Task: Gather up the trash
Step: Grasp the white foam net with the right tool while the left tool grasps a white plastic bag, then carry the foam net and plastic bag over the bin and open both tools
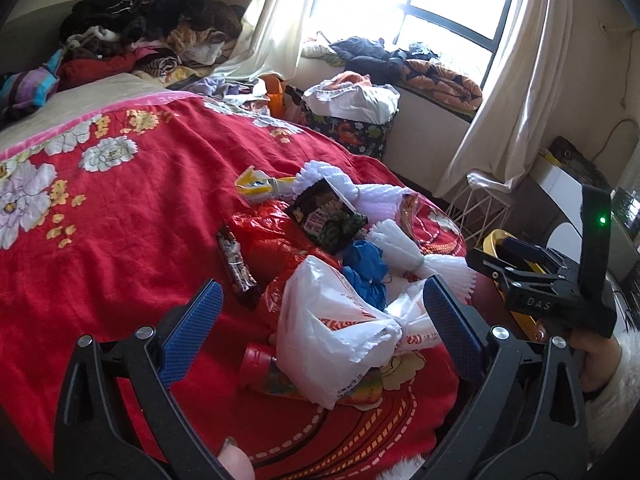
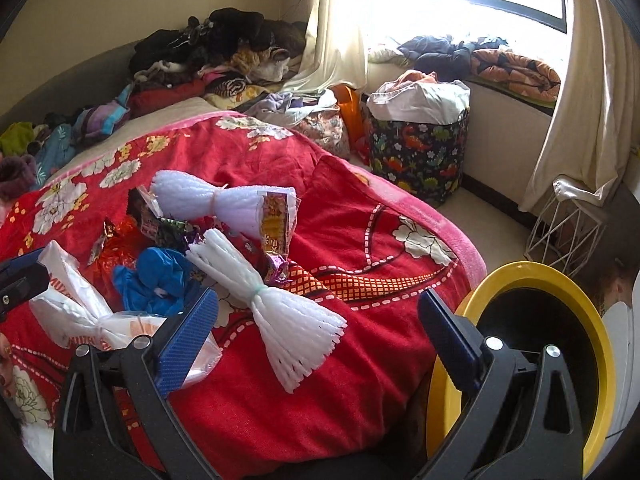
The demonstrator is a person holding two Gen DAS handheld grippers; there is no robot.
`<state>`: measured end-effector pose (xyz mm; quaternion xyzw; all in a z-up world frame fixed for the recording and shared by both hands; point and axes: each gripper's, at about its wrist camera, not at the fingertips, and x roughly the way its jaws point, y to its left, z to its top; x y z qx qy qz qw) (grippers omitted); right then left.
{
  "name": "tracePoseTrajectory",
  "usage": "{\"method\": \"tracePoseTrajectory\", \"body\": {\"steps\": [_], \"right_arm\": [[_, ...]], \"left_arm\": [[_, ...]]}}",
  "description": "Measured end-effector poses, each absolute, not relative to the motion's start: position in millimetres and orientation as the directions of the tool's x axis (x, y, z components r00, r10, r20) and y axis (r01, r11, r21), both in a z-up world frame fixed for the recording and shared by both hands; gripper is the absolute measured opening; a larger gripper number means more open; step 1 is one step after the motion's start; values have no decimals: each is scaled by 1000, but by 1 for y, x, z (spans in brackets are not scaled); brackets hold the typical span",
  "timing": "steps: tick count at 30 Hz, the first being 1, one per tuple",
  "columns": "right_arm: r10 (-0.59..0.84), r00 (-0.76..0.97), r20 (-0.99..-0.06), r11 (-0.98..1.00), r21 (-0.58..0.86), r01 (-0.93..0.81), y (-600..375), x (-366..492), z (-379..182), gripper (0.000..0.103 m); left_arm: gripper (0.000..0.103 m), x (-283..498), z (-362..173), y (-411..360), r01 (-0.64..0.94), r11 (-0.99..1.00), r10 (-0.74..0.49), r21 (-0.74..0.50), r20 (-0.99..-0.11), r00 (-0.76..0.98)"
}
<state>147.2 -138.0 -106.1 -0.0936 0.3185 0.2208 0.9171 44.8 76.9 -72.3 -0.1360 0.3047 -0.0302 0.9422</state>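
Trash lies on a red flowered blanket. My left gripper is open and empty, its jaws either side of a knotted white plastic bag that lies over a red-capped bottle. Behind it are a blue glove, white foam nets, a dark snack packet and a dark wrapper. My right gripper is open and empty above a white foam net, beside the yellow-rimmed bin. The blue glove and white bag lie to its left.
Piled clothes sit at the bed's head. A dinosaur-print hamper stands by the window sill. A white wire basket stands on the floor near the curtain. The right gripper's body shows in the left wrist view.
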Motion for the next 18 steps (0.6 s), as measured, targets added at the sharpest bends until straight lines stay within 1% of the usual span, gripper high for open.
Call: {"method": "tracePoseTrajectory", "body": {"steps": [2, 5, 6, 10, 11, 12, 13, 14, 15, 16, 17, 18], "right_arm": [[349, 681, -643, 878, -30, -478, -135, 156, -111, 96], [354, 645, -677, 859, -38, -511, -125, 166, -118, 92], [349, 630, -694, 851, -48, -524, -121, 170, -121, 86], [322, 562, -762, 832, -56, -552, -111, 181, -135, 73], [324, 544, -774, 828, -46, -559, -110, 182, -138, 65], [325, 528, -785, 825, -38, -564, -110, 182, -141, 57], [329, 510, -795, 821, -27, -570, -110, 181, -144, 53], [336, 495, -801, 818, -13, -575, -110, 179, -147, 44], [347, 481, -805, 814, 4, -581, -111, 178, -148, 35], [358, 473, -805, 810, 16, -587, -110, 175, -150, 32], [368, 466, -804, 805, 25, -593, -111, 172, -150, 24], [375, 467, -801, 802, 28, -596, -112, 169, -149, 23]], "left_arm": [[92, 50, -76, 74, -11, 962, -155, -271, -580, 800], [92, 56, -83, 75, -9, 958, -173, -288, -601, 780], [92, 57, -85, 75, -10, 956, -178, -293, -607, 774], [92, 56, -88, 72, 4, 953, -202, -304, -622, 756], [90, 56, -89, 70, 7, 952, -207, -306, -627, 751], [86, 56, -90, 69, 8, 952, -210, -306, -633, 745], [83, 56, -90, 69, 9, 952, -211, -305, -639, 740], [81, 56, -90, 68, 9, 953, -211, -303, -643, 736], [78, 55, -91, 68, 9, 953, -212, -303, -647, 732], [74, 55, -90, 66, 9, 953, -214, -304, -650, 730], [72, 54, -90, 67, 9, 953, -214, -303, -653, 727], [67, 53, -90, 66, 9, 954, -213, -301, -655, 725]]}}
